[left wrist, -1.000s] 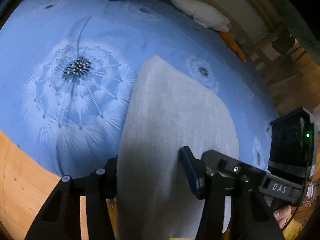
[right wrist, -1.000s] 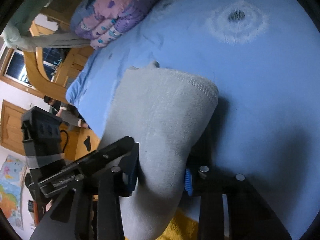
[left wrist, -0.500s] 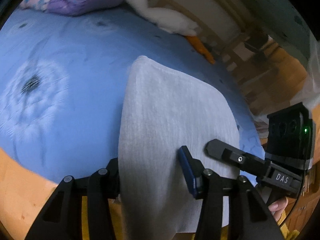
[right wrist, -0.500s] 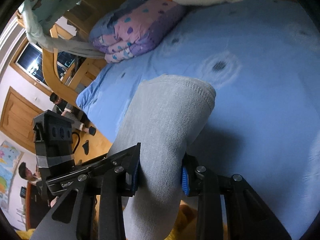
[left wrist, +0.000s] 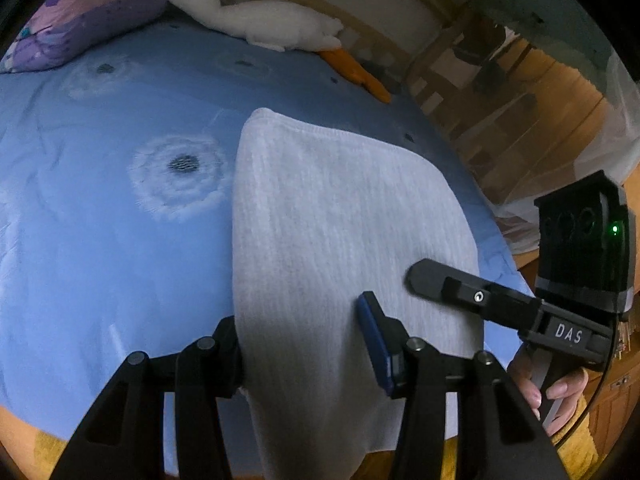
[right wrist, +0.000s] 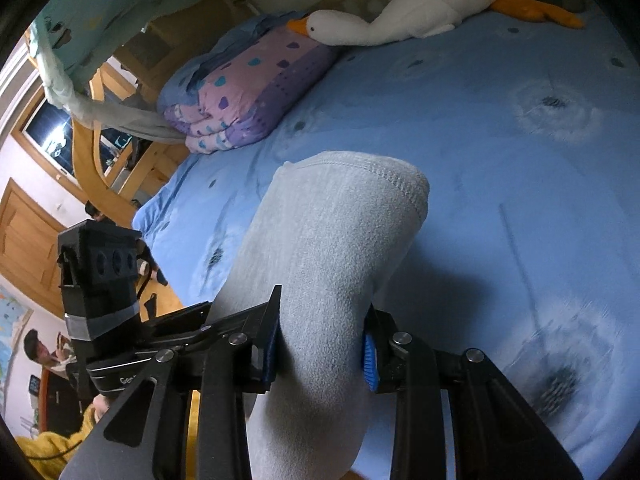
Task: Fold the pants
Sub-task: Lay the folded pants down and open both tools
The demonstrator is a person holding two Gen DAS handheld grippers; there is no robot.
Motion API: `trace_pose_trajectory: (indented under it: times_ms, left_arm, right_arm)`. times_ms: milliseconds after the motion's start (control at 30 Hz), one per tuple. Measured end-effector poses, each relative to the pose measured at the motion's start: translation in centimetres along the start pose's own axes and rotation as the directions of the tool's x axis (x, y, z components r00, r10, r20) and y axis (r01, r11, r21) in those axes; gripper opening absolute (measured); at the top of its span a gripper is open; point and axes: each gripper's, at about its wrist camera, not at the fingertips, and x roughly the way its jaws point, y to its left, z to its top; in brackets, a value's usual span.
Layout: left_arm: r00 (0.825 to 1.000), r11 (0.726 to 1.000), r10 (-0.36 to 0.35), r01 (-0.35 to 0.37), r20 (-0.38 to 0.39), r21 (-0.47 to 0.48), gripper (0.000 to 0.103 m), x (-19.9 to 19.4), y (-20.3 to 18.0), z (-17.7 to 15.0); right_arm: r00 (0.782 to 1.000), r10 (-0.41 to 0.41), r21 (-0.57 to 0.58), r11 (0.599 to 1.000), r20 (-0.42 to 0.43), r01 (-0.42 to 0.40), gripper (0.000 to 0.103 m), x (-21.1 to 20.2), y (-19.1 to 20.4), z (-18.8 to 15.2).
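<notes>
Your left gripper (left wrist: 308, 344) is clamped on the grey pants (left wrist: 340, 232): the fabric fills the gap between its two black fingers, with the blue pad (left wrist: 374, 340) of the right-hand finger pressed against the cloth. The fabric rises from the jaws as a broad, flat panel whose ribbed hem curves across the top, and it hangs above the blue bedsheet (left wrist: 100, 260) rather than lying on it. At the right edge of this view you see your right gripper (left wrist: 460, 288) reaching in against the same panel, with the fingers of your hand (left wrist: 552, 392) wrapped round its handle.

From the right wrist, that gripper is likewise closed on the pants (right wrist: 332, 248); both blue pads (right wrist: 370, 358) pinch a bunched column of the grey cloth, which bulges above the jaws and ends in a stitched hem. The left gripper (right wrist: 240, 320) shows at the left, gripping the fabric just beside.

Beyond the pants, the sheet spreads wide, printed with white dandelion heads (left wrist: 180, 176). At the far side of the bed lies a white plush goose (left wrist: 256, 20) with an orange beak and feet, its head near a folded purple quilt (right wrist: 244, 92) with heart patterns. A wooden bed frame (right wrist: 104, 176) curves along the left in the right wrist view, and a person (right wrist: 40, 352) sits low in the room behind it.
</notes>
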Motion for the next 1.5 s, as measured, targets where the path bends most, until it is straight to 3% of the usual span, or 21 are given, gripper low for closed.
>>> trace_pose_trajectory:
  times_ms: [300, 500, 600, 700, 833, 1100, 1233, 1333, 1500]
  left_arm:
    - [0.997, 0.999, 0.024, -0.021, -0.071, 0.044, 0.050, 7.6, -0.7, 1.3]
    - [0.981, 0.982, 0.130, -0.107, -0.145, 0.159, 0.051, 13.7, -1.0, 0.9]
    - [0.977, 0.973, 0.151, -0.121, -0.148, 0.197, 0.059, 14.9, -1.1, 1.0]
    - [0.976, 0.972, 0.149, -0.116, -0.158, 0.204, 0.059, 15.0, -1.1, 1.3]
    - [0.973, 0.965, 0.169, -0.130, -0.160, 0.226, 0.059, 13.6, -1.5, 1.3]
    - [0.970, 0.947, 0.208, -0.167, -0.127, 0.274, 0.059, 10.1, -2.0, -1.5]
    - [0.960, 0.940, 0.241, -0.195, -0.141, 0.280, 0.065, 11.5, -1.8, -2.0]
    - [0.956, 0.926, 0.264, -0.215, -0.127, 0.309, 0.070, 12.1, -1.7, -2.6]
    - [0.954, 0.922, 0.276, -0.229, -0.116, 0.311, 0.071, 11.9, -1.6, -2.6]
  right_arm:
    - [0.997, -0.072, 0.000, 0.997, -0.029, 0.072, 0.032, 1.9, -7.3, 2.0]
    - [0.974, -0.203, 0.048, 0.977, -0.103, 0.208, 0.034, 4.8, -12.3, 1.6]
    - [0.961, -0.255, 0.081, 0.961, -0.112, 0.264, 0.043, 6.2, -13.9, 0.7]
    - [0.965, -0.247, 0.117, 0.959, -0.086, 0.256, 0.045, 5.7, -14.3, 0.4]
    - [0.955, -0.286, 0.108, 0.950, -0.082, 0.294, 0.046, 4.2, -13.3, -0.6]
    - [0.943, -0.330, 0.116, 0.936, -0.032, 0.332, 0.046, -0.5, -11.4, -4.9]
    - [0.927, -0.368, 0.147, 0.915, -0.076, 0.375, 0.049, 0.3, -12.5, -6.8]
    - [0.933, -0.359, 0.151, 0.921, -0.023, 0.358, 0.053, 0.8, -13.3, -7.7]
    - [0.921, -0.389, 0.128, 0.913, -0.011, 0.388, 0.054, 0.7, -12.8, -7.8]
